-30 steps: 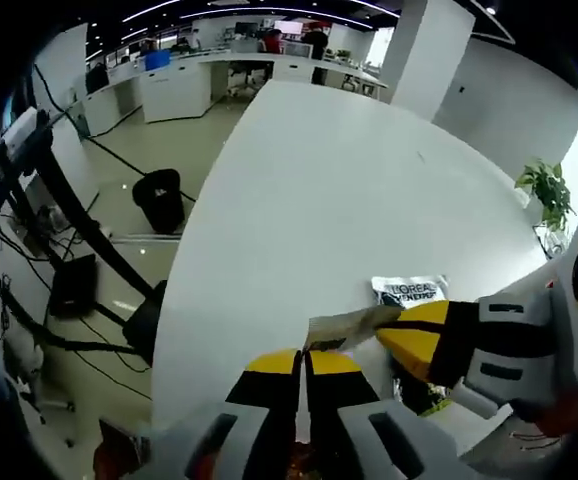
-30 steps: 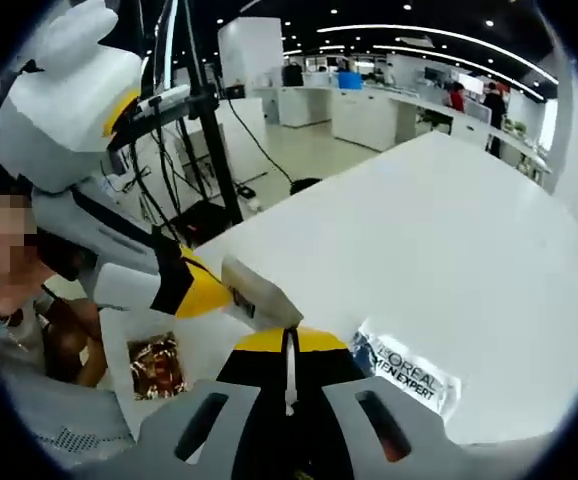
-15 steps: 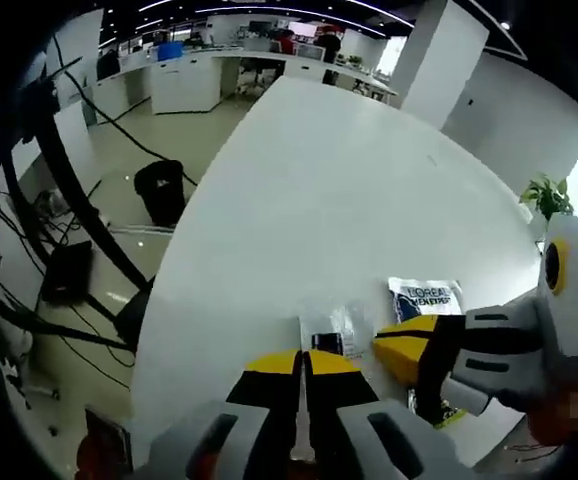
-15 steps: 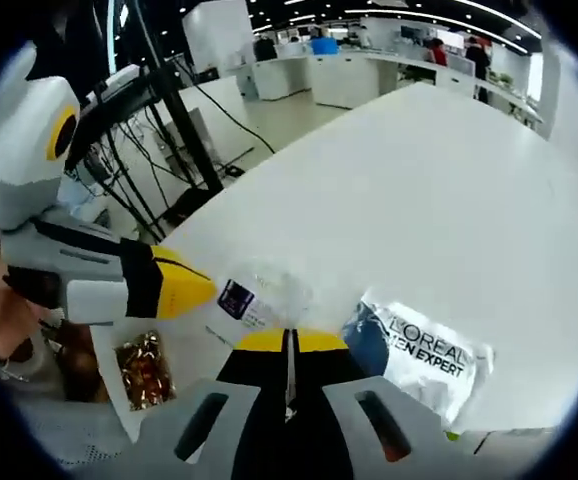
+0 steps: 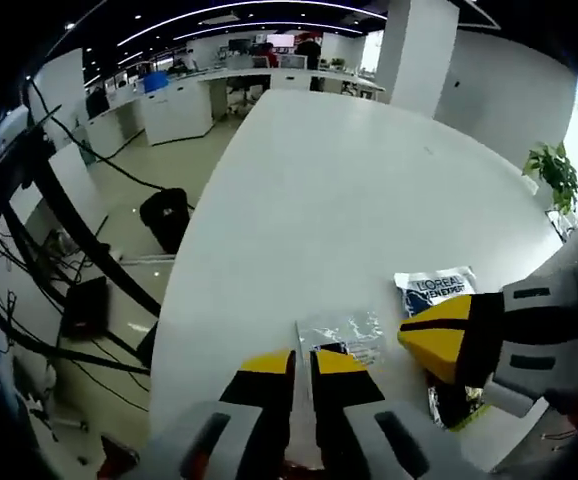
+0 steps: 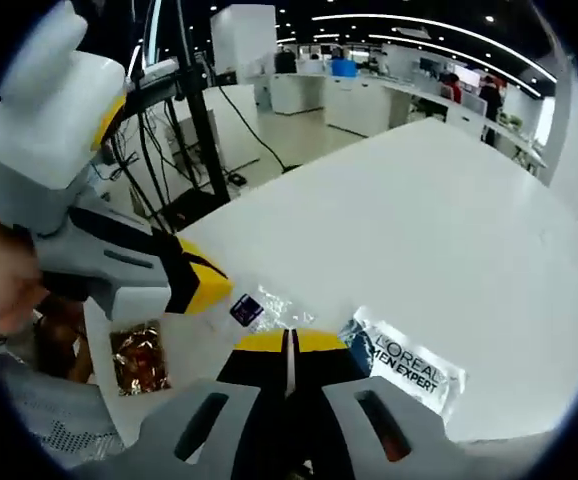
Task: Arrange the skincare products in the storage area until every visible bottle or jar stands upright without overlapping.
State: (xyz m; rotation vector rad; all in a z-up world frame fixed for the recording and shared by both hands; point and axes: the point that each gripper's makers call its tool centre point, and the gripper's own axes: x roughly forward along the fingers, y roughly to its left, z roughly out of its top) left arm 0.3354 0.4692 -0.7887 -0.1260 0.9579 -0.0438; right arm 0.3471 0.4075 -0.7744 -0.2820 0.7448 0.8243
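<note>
Surface [image 5: 349, 190]: white, long
Clear sachet [image 5: 341, 334]: flat on surface, just ahead of left gripper [image 5: 302, 362]; also seen at [image 6: 261, 306]
L'Oreal sachet [image 6: 401, 364]: flat, just beside clear sachet, near surface edge
Gold packet [image 6: 133, 357]: flat at near edge, apart from the sachets
Left jaws: clenched, holding nothing
Right gripper [image 6: 289, 342]: jaws clenched, empty, tips over clear sachet's edge
</note>
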